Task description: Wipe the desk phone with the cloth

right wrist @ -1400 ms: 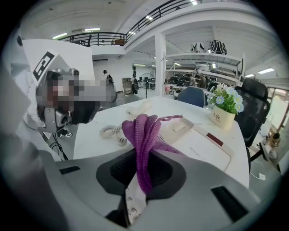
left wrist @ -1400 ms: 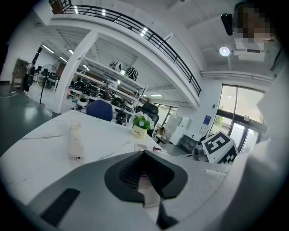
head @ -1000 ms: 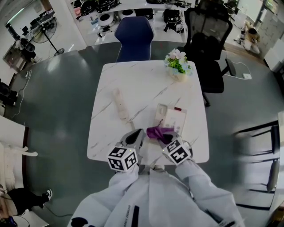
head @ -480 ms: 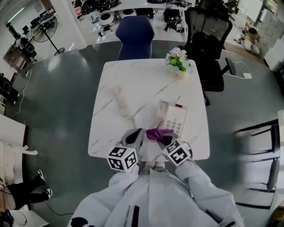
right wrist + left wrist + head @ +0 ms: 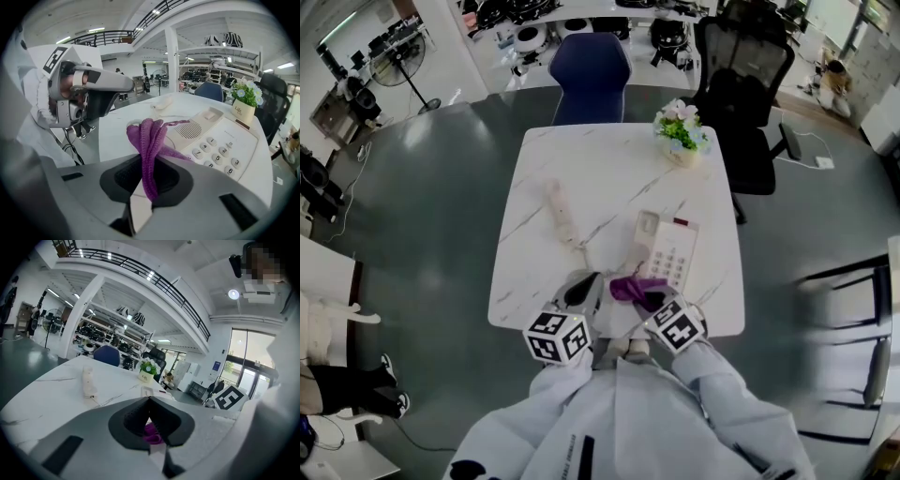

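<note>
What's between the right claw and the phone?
The cloth: the right claw pinches it, and its end reaches the phone, seen in the right gripper view.

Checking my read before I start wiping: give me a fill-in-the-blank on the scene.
The right gripper has its jaws shut on the purple ___. The handset lies on the ___, off the phone. A pot of ___ stands beyond the phone.
Missing: cloth; table; flowers.
</note>
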A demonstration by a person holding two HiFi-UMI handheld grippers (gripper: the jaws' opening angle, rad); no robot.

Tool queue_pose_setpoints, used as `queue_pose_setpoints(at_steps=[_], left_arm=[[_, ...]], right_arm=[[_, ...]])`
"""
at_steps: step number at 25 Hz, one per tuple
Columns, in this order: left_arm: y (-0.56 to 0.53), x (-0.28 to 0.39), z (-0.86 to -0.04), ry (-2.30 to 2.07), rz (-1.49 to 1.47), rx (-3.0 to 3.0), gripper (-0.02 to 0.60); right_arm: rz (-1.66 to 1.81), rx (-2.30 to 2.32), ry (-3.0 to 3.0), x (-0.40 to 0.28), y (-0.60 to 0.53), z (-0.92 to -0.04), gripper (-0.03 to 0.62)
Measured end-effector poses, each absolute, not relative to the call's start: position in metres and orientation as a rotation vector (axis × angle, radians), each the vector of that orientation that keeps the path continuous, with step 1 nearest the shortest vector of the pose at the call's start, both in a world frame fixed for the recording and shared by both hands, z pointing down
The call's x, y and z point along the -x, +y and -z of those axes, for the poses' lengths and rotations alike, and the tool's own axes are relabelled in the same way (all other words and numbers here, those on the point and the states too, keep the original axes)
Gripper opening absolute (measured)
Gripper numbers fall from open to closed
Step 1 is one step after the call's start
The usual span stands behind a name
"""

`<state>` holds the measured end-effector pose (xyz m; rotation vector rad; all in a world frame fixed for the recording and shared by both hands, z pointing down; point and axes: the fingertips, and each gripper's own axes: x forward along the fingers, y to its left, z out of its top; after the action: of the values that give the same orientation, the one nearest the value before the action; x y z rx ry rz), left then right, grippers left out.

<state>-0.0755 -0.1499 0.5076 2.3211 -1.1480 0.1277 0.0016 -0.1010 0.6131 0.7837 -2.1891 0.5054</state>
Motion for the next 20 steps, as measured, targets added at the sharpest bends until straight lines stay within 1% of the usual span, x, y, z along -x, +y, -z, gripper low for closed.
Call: queue_pose_setpoints(at_steps=[9,14,20], left_arm=[[-0.148,0.084,-0.492,-1.178,-0.09,-2.343,-0.002],[-0.146,0.086,-0.475,-1.178,-0.065,-2.402,-0.003],[-0.143,0.082,-0.447,-1.145,-0.044,-2.519,-0.003]], right_arm=[[-0.638,-0.802,-2.302,-0.003,-0.089,-0.597,0.041],[-0.724,-0.897,-2.444,-0.01,-0.093,-0.566,0.041],[-0.708,-1.028,-2.601,-0.021,-0.105,-0.524,0.041]])
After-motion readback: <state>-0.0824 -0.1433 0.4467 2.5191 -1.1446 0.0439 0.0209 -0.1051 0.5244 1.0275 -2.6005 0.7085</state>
